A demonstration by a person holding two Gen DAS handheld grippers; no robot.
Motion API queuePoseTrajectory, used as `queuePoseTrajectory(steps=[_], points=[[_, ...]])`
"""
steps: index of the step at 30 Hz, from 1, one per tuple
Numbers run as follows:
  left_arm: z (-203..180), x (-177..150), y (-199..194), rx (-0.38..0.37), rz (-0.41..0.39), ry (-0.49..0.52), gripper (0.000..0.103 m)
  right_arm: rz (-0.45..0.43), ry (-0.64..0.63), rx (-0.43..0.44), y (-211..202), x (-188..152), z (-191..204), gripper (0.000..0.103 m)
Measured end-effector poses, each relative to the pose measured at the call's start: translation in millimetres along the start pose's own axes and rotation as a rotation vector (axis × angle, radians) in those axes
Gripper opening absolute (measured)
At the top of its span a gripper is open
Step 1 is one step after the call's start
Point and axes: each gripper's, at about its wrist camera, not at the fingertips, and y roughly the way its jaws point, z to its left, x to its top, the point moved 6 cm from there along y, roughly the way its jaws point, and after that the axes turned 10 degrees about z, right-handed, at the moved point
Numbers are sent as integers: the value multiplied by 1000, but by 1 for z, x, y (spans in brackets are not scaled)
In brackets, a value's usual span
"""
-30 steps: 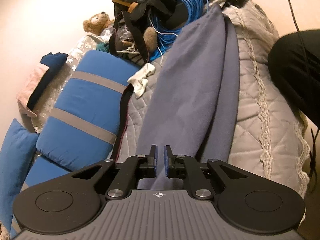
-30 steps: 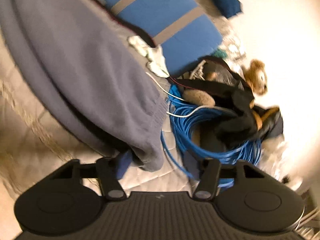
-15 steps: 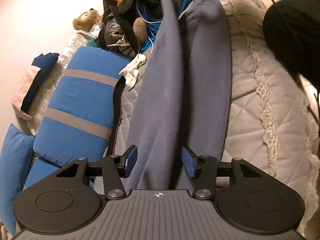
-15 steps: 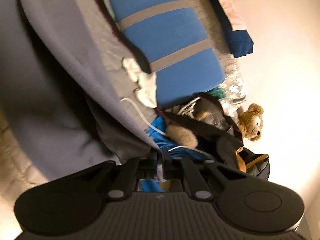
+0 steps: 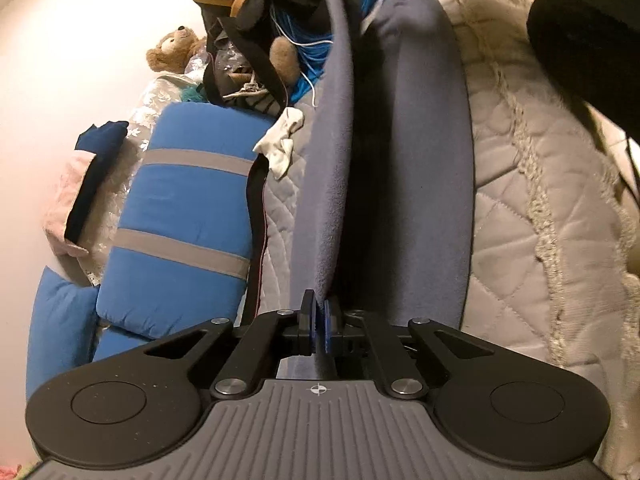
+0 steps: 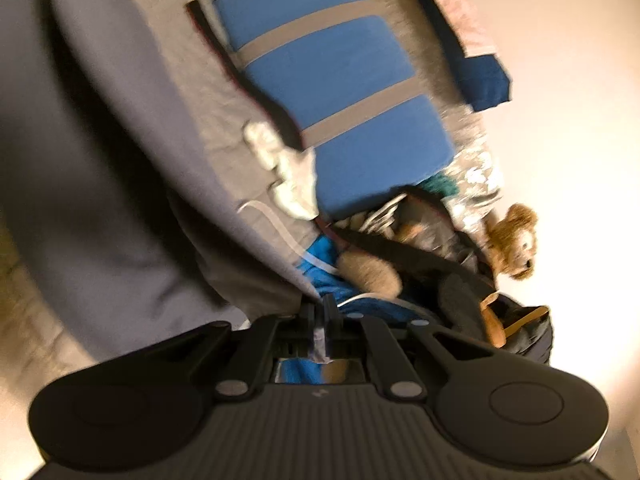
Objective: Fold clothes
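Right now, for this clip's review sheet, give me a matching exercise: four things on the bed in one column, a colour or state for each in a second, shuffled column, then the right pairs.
Things:
1. Garment
2. Teddy bear
3. Cushion
4. Cable coil

Colour or state:
A. Blue with grey stripes
B. Brown, against the wall
C. Bright blue, looped beside a black bag
D. Grey-blue, pinched in the shut jaws of both the left gripper and the right gripper

Pairs: 1-D, 2-B, 3-A, 4-C
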Motion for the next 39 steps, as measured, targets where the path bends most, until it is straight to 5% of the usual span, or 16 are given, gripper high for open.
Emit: queuePoseTrajectory(steps=[13,16,17,18,20,26,35,39], points=[[-45,-9,3,-146,36,91,3,78,-88,159,4,-44,80,7],[-44,-11,4,-147,34,77,3,94,-66,220,1,-50,86,19],[-44,-11,4,-149,34,75,3,100,-52,243,0,-52,88,32],[-45,-11,4,-149,33,74,3,95,-10,278,-2,-52,85,47],[-45,-11,4,-149,31,76,4,57,126,366,-9,-50,74,59],[-47,-13,4,-148,32,74,4,26,630,550,8,-56,24,60],[-45,-13,5,-153,27,64,5,-69,1137,776,42,-69,-17,60],[-45,-13,7,-154,28,68,5,17,1071,667,58,-67,-21,60]])
